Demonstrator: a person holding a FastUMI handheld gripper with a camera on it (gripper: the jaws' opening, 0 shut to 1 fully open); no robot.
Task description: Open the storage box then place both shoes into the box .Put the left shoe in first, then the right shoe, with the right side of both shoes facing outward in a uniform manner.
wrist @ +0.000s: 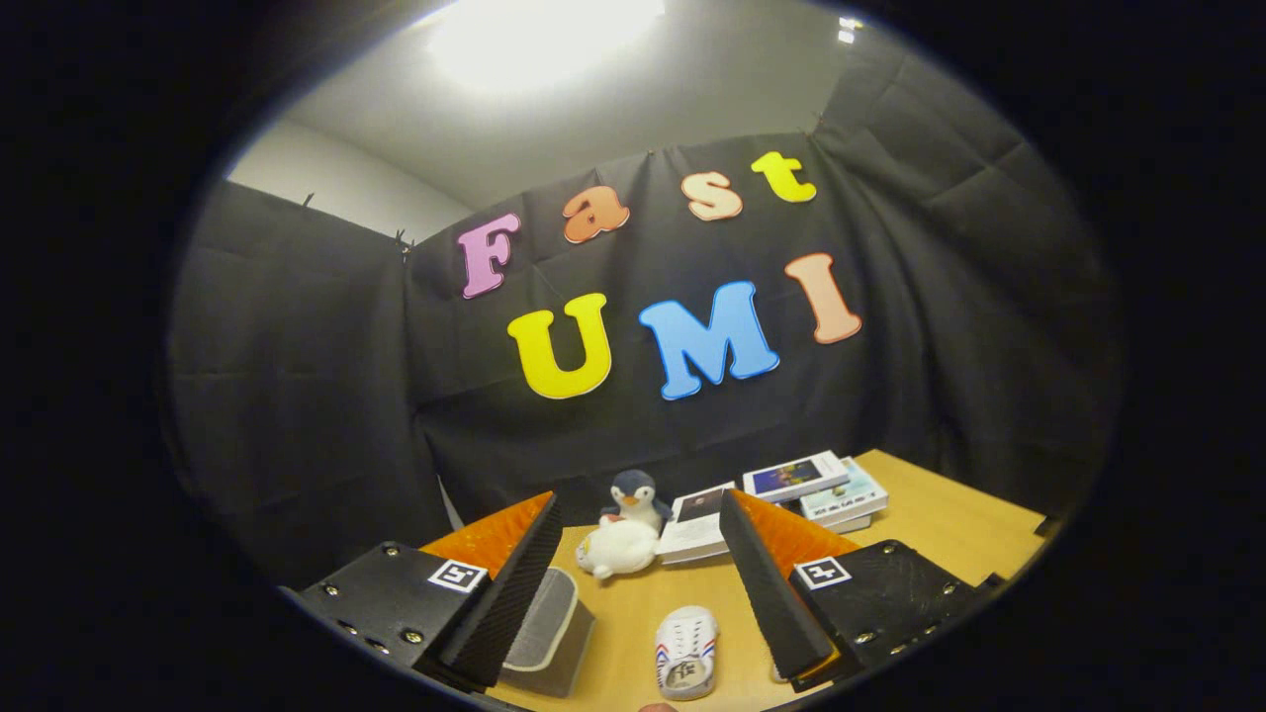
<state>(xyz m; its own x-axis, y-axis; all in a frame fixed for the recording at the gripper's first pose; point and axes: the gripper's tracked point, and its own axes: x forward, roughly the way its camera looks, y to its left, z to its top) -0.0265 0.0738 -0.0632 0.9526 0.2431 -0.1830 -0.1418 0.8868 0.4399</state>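
Your gripper has its fingers spread wide, holding nothing. A shoe lies on the table between them, and what looks like the storage box sits by the left finger. Nothing looks packed yet, so nearly all of the job remains
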